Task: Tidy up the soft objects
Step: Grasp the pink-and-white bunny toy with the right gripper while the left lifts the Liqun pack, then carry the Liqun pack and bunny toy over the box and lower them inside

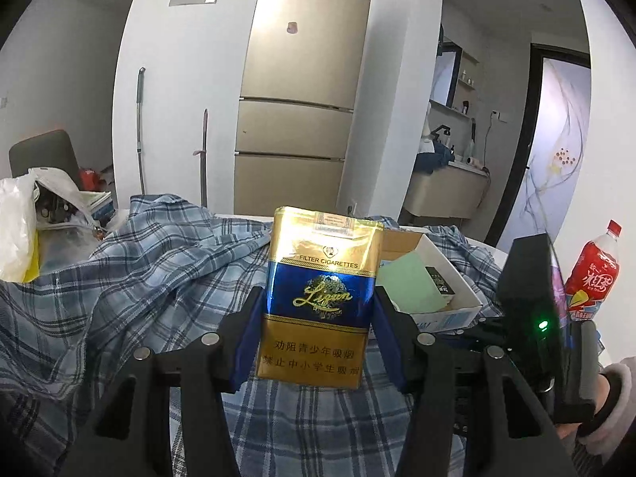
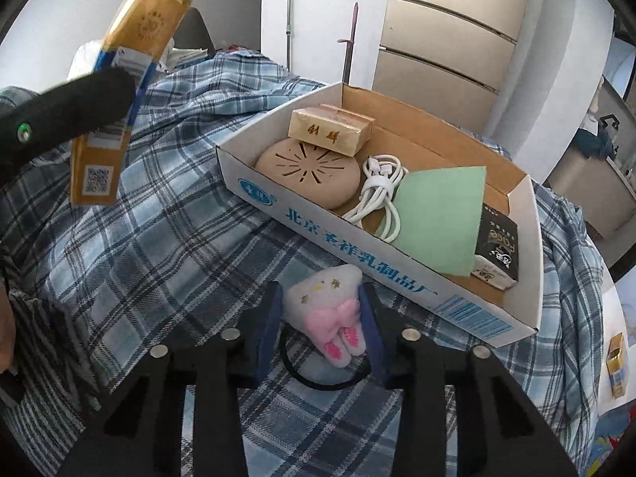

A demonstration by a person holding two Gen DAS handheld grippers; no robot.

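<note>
Left tongs [image 1: 318, 318] pinching pack [image 1: 322, 298] upright, aloft over cloth [image 1: 159, 278], box [image 2: 528, 278] at 2 o'clock. Right tongs [image 2: 322, 314] pinching plush [image 2: 330, 310] low beside box wall. Risks: pack crushing or slipping; plush snagging the rim.

1. From the left wrist we look level across the plaid cloth [image 1: 151, 262] toward the fridge [image 1: 302, 79], a pack [image 1: 322, 298] close before the lens.
2. From the right wrist we look steeply down, near the box [image 2: 357, 254].
3. Both views share cloth, box [image 1: 445, 310], pack [image 2: 119, 91] and probably the fridge [image 2: 449, 35].
</note>
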